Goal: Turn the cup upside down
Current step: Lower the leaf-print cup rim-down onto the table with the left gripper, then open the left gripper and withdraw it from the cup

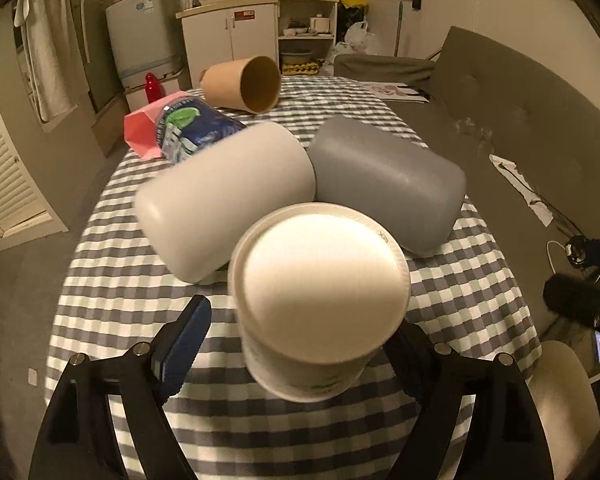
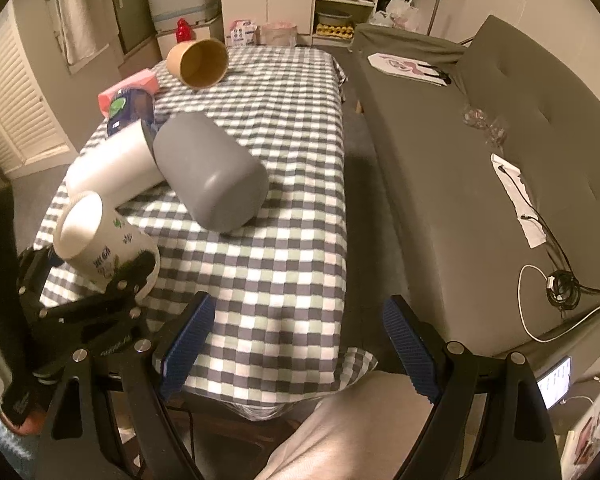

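A white paper cup with green print point(image 1: 320, 300) sits between my left gripper's fingers point(image 1: 296, 344), bottom up and tilted, over the checkered table point(image 1: 100, 312). The left finger pad point(image 1: 184, 344) stands apart from the cup; the right finger is hidden behind it. In the right wrist view the cup point(image 2: 104, 240) is held tilted by the left gripper point(image 2: 92, 276) at the table's near left. My right gripper point(image 2: 296, 344) is open and empty above the table's front edge.
A white cup point(image 1: 224, 200), a grey cup point(image 1: 388, 188) and a brown paper cup point(image 1: 244, 84) lie on their sides. A pink box point(image 1: 140, 132) and a blue packet point(image 1: 196, 128) lie at the left. A grey sofa point(image 2: 480, 168) stands to the right.
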Action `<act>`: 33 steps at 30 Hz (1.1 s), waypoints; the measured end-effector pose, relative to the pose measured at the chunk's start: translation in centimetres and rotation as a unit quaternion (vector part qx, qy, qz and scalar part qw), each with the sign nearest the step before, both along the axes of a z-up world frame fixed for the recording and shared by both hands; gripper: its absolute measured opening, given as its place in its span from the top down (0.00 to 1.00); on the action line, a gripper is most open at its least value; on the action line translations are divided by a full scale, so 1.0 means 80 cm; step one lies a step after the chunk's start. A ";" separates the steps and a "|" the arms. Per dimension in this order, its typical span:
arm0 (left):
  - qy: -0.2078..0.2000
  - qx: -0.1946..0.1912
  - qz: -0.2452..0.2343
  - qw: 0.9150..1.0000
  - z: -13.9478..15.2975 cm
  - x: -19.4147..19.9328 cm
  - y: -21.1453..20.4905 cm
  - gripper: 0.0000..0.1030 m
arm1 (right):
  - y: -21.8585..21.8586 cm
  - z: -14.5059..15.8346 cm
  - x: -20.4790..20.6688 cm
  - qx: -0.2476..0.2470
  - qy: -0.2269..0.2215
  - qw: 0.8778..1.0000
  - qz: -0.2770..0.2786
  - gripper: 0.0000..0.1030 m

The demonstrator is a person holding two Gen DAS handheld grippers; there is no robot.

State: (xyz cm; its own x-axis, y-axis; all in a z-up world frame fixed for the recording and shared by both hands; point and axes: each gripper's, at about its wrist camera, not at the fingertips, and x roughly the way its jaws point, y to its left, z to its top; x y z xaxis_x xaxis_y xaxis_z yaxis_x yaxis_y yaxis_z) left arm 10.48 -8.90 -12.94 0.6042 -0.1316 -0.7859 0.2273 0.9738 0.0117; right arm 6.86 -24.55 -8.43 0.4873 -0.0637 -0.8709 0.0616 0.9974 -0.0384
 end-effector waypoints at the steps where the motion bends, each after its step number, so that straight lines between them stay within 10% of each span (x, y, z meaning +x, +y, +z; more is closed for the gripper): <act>1: -0.003 -0.003 0.002 1.000 0.004 -0.002 0.002 0.17 | -0.001 0.004 -0.001 0.003 -0.007 1.000 -0.002 0.16; 19: -0.133 -0.073 0.027 0.988 0.116 -0.083 0.059 0.17 | 0.012 0.050 -0.064 0.034 -0.118 0.992 -0.010 0.16; 33: -0.132 -0.055 0.083 0.986 0.075 -0.138 0.120 0.09 | 0.065 0.018 -0.105 0.037 -0.198 0.979 0.031 0.07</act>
State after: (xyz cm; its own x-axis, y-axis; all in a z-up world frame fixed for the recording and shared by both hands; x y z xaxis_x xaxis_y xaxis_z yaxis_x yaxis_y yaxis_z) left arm -0.54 0.69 -6.95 0.8063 -0.0892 -0.5847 0.0672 0.9960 -0.0592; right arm -1.54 -19.38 -6.97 0.7887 0.0319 -0.6140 -0.0026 0.9988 0.0485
